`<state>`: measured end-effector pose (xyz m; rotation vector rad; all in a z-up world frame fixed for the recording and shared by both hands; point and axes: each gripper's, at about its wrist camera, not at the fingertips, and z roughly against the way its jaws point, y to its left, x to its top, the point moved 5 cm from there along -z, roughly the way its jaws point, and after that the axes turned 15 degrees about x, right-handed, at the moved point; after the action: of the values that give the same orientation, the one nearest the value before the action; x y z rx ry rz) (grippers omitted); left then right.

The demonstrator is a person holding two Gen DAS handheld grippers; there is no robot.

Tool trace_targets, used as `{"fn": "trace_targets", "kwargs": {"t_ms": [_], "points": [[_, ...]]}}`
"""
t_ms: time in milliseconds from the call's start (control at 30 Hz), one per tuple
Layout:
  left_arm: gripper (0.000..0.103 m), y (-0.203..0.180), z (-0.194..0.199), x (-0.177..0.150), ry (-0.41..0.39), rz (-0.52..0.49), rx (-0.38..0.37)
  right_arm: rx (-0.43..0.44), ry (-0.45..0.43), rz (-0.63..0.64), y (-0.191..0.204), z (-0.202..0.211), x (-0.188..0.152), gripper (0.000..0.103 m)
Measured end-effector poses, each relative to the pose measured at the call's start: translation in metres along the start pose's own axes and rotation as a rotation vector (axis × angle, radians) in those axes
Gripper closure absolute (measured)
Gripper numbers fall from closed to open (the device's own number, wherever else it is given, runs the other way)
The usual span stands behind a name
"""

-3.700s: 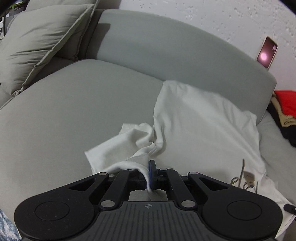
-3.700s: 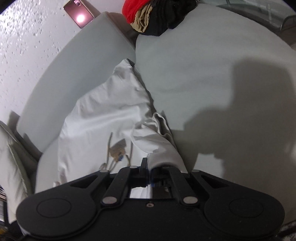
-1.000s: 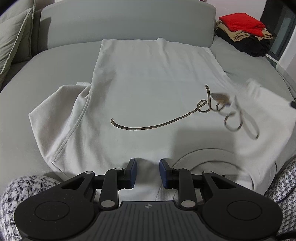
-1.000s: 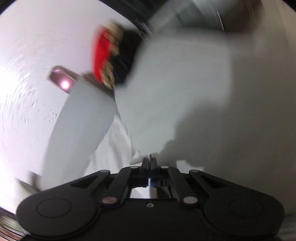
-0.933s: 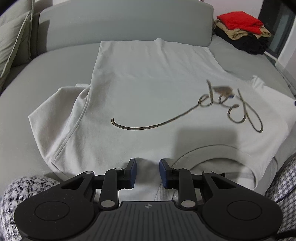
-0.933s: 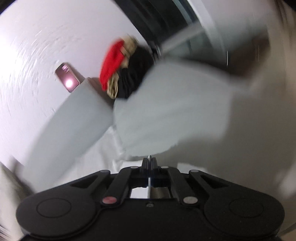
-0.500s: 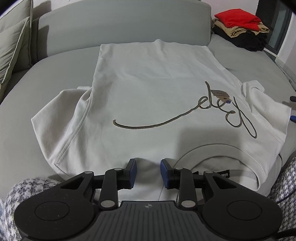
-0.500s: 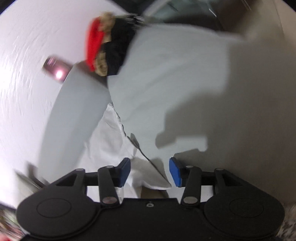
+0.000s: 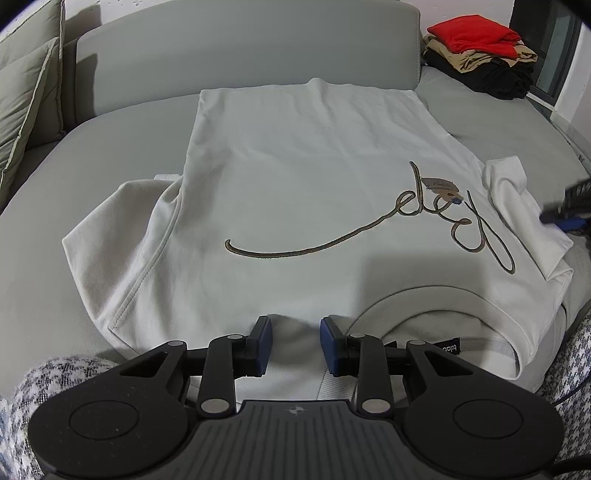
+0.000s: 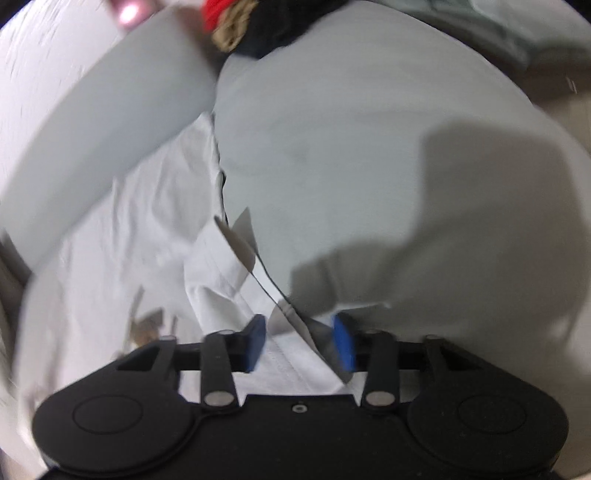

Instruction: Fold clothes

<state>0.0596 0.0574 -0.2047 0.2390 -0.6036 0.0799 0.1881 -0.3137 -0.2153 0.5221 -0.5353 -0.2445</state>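
A white T-shirt with brown script lettering lies spread face up on the grey sofa seat, collar nearest me, hem toward the backrest. Its left sleeve sits rumpled; its right sleeve is folded back over itself. My left gripper is open just above the shoulder by the collar, holding nothing. In the blurred right wrist view my right gripper is open over the right sleeve's edge; the cloth lies loose between its blue pads. Its tip shows in the left view by that sleeve.
A stack of folded clothes, red on top, over tan and black, sits at the back right of the sofa. Grey cushions lean at the far left. Checked trouser knees flank the left gripper. A glowing phone stands against the wall.
Both grippers dragged the shirt out flat from a crumpled heap and let go. The right gripper, shut a second ago, has opened and dropped the right sleeve; the left has stayed open.
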Motion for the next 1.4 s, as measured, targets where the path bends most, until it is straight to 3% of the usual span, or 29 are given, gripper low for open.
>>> {"fn": "trace_targets", "kwargs": {"t_ms": [33, 133, 200, 333, 533, 600, 667, 733, 833, 867, 900, 933, 967, 1000, 1067, 1100, 1167, 1233, 1300, 1367, 1400], "points": [[0.073, 0.001, 0.000, 0.000, 0.000, 0.002, -0.002, -0.013, 0.013, 0.032, 0.003, -0.003, -0.001, 0.101], [0.073, 0.002, 0.000, 0.000, 0.000, 0.005, -0.007, 0.002, 0.001, 0.080, 0.009, -0.008, 0.003, 0.101], [0.073, 0.002, 0.000, 0.000, -0.001, 0.005, -0.006, -0.008, -0.086, 0.110, 0.013, 0.008, 0.004, 0.102], [0.074, -0.002, 0.002, 0.000, -0.014, -0.020, 0.010, -0.224, -0.293, 0.192, 0.013, 0.046, 0.006, 0.102], [0.074, -0.009, 0.002, 0.002, -0.037, -0.076, 0.044, -0.408, -0.250, 0.201, 0.004, 0.033, 0.008, 0.101], [0.073, -0.005, 0.007, 0.002, -0.043, -0.072, 0.055, -0.420, -0.247, 0.212, 0.012, 0.035, 0.009, 0.096], [0.074, 0.004, 0.019, 0.003, -0.069, -0.041, 0.053, -0.378, -0.270, 0.206, 0.025, 0.041, 0.008, 0.093], [0.073, 0.009, 0.027, 0.004, -0.096, -0.023, 0.042, -0.274, -0.278, 0.220, 0.037, 0.051, 0.001, 0.087], [0.074, -0.002, 0.017, 0.004, -0.070, -0.056, 0.050, -0.044, -0.108, 0.269, 0.051, 0.028, -0.019, 0.088], [0.074, -0.007, 0.011, 0.003, -0.052, -0.077, 0.055, -0.033, -0.045, 0.270, 0.050, 0.014, -0.027, 0.089], [0.074, -0.012, 0.005, -0.002, -0.016, -0.110, 0.061, -0.056, 0.009, 0.272, 0.046, 0.002, -0.034, 0.090], [0.074, -0.015, 0.006, -0.007, -0.011, -0.145, 0.084, -0.153, 0.041, 0.277, 0.037, -0.007, -0.037, 0.092], [0.076, -0.017, 0.011, -0.012, -0.002, -0.194, 0.082, -0.226, 0.066, 0.279, 0.030, -0.012, -0.039, 0.103], [0.078, -0.018, 0.017, -0.016, 0.007, -0.243, 0.078, -0.244, 0.073, 0.273, 0.030, -0.007, -0.040, 0.103], [0.084, -0.011, 0.030, -0.021, 0.054, -0.240, 0.023, -0.278, 0.088, 0.261, 0.029, 0.001, -0.043, 0.103], [0.081, 0.000, 0.038, -0.020, 0.028, -0.206, 0.016, -0.273, 0.094, 0.252, 0.030, 0.005, -0.045, 0.103], [0.078, 0.025, 0.053, -0.016, -0.041, -0.119, 0.020, -0.160, 0.103, 0.224, 0.043, 0.006, -0.049, 0.090], [0.076, 0.063, 0.063, -0.008, -0.109, 0.013, 0.057, -0.047, 0.110, 0.194, 0.056, 0.008, -0.053, 0.072], [0.069, 0.107, 0.066, -0.001, -0.154, 0.169, 0.089, 0.066, 0.118, 0.165, 0.069, 0.010, -0.056, 0.065], [0.065, 0.149, 0.060, 0.001, -0.144, 0.336, 0.096, 0.179, 0.125, 0.135, 0.082, 0.013, -0.060, 0.055], [0.064, 0.167, 0.050, 0.001, -0.123, 0.419, 0.058, 0.235, 0.129, 0.119, 0.088, 0.015, -0.062, 0.054]]}}
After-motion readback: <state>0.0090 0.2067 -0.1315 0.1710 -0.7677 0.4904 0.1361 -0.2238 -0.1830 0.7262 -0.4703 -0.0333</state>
